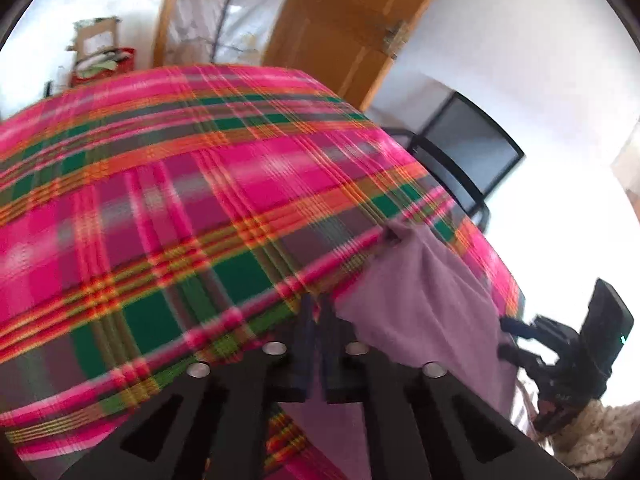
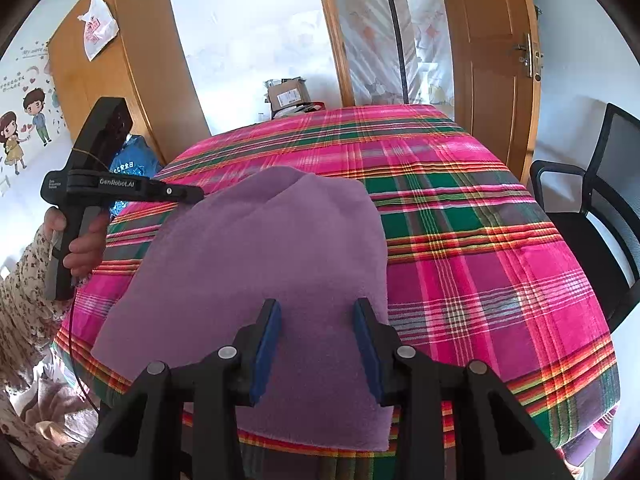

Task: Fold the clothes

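A purple fleece cloth (image 2: 260, 264) lies flat on the plaid-covered table (image 2: 480, 240), near its front left. In the right wrist view my left gripper (image 2: 198, 194) comes in from the left, held by a hand (image 2: 86, 246). Its tips sit on the cloth's far left edge. In the blurred left wrist view the left gripper (image 1: 319, 308) has its jaws pressed together on the edge of the cloth (image 1: 420, 292). My right gripper (image 2: 316, 320) hovers open over the cloth's near part, with nothing between its blue pads (image 2: 266, 344). It also shows as the right gripper (image 1: 505, 337) at the table's edge.
A black mesh chair (image 2: 592, 208) stands at the table's right side. A wooden door (image 2: 484, 40) and glass panel are behind the table, with a cardboard box (image 2: 288, 94) at the far edge. A wardrobe (image 2: 120, 60) stands at the left. More fabric (image 2: 36, 404) lies at the lower left.
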A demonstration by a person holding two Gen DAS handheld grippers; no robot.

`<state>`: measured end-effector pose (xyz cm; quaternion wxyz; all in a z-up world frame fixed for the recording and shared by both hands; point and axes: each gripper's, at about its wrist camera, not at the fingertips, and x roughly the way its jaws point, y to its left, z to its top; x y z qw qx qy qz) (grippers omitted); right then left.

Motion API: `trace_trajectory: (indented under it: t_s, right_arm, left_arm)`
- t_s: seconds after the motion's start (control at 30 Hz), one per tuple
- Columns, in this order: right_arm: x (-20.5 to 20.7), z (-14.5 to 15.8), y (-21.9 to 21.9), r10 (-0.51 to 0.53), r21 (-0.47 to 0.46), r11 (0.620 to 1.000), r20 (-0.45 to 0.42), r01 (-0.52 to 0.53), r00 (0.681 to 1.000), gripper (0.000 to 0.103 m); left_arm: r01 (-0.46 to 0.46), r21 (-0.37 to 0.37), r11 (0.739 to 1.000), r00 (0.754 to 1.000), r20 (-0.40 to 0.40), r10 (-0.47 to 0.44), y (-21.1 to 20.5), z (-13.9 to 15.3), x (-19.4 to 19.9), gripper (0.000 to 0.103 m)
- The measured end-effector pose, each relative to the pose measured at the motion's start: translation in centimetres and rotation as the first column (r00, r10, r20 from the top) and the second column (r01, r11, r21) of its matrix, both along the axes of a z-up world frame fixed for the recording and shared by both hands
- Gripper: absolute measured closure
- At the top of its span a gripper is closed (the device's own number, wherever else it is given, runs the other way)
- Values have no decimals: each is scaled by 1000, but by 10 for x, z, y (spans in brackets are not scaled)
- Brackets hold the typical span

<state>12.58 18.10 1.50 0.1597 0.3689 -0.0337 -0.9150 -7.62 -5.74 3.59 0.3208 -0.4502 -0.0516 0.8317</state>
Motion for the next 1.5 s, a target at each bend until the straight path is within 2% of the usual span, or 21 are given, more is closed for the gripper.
trace_trajectory:
  t_s: [0.1,0.17,0.27,0.33,0.4,0.47,0.53,0.6,0.67,0.73,0.77,0.93,1.0,1.13,1.17,1.23,1.3,1.37,1.5]
  right_arm:
    - [1,-2,1,-3,-4,1000,3,3,1000,65]
    - [1,-3,1,-4,-7,1000,3,4,1000,65]
    - [1,-3,0,-1,-3,1000,1,1,1000,65]
    - [1,-3,0,-2,-4,1000,2,2,1000,65]
    - [0,-4,0,-1,-4,1000,1,1,1000,64]
    - [1,-4,1,0,-10,1000,-1,0,1000,64]
    - [2,-3,3,-1,-13,1000,-8,1,1000,65]
    - [2,0,6,-9,-12,1000,-24,8,1000,65]
    - [-3,7,9,-7,-11,1000,-47,6,999,65]
    - [-14,16,9,11,-11,1000,-71,-12,997,65]
    - [-22,21,8,27,-13,1000,-83,-29,996,65]
    - [-68,42,-20,165,0,986,-108,-166,980,65]
    - [-80,39,-35,193,51,981,-83,-190,978,65]
    - [-107,20,-57,272,75,959,0,-272,962,66]
    - [-112,14,-59,277,78,958,20,-278,961,66]
    - [-122,4,-65,250,165,953,49,-255,967,66]
    - [-132,-3,-66,214,217,950,75,-225,974,66]
    - [-136,-4,-58,214,184,957,80,-225,974,68]
    - [-143,-5,-43,150,178,971,84,-163,985,68]
  left_arm:
    - [-48,2,999,998,42,48,-8,-9,-8,102]
    - [-70,-27,997,996,46,71,-9,-14,-6,102]
    - [-56,25,998,998,37,55,-10,-10,4,99]
    - [-46,40,998,999,21,45,-10,-4,8,85]
    - [-56,54,997,998,27,54,-12,-1,10,77]
    - [-71,75,995,996,63,66,-17,-2,13,76]
    - [-101,67,993,992,82,95,-21,-2,21,71]
    - [-124,52,991,989,85,119,-22,1,32,70]
    - [-126,13,992,991,38,126,-16,11,48,70]
    - [-116,7,993,993,0,116,-7,21,59,70]
    - [-112,7,994,994,-15,112,-3,26,64,70]
    - [-60,66,996,998,10,60,21,33,69,70]
    - [-29,43,999,999,20,28,36,29,68,70]
    - [-9,-12,1000,999,31,10,61,22,53,70]
    - [-20,-48,999,999,38,22,66,19,45,70]
    - [-79,-92,993,993,79,87,68,11,30,70]
    - [-121,-64,991,984,127,129,62,5,18,70]
    - [-138,-73,988,979,139,147,60,2,15,70]
    - [-154,-104,983,972,161,170,59,-6,11,70]
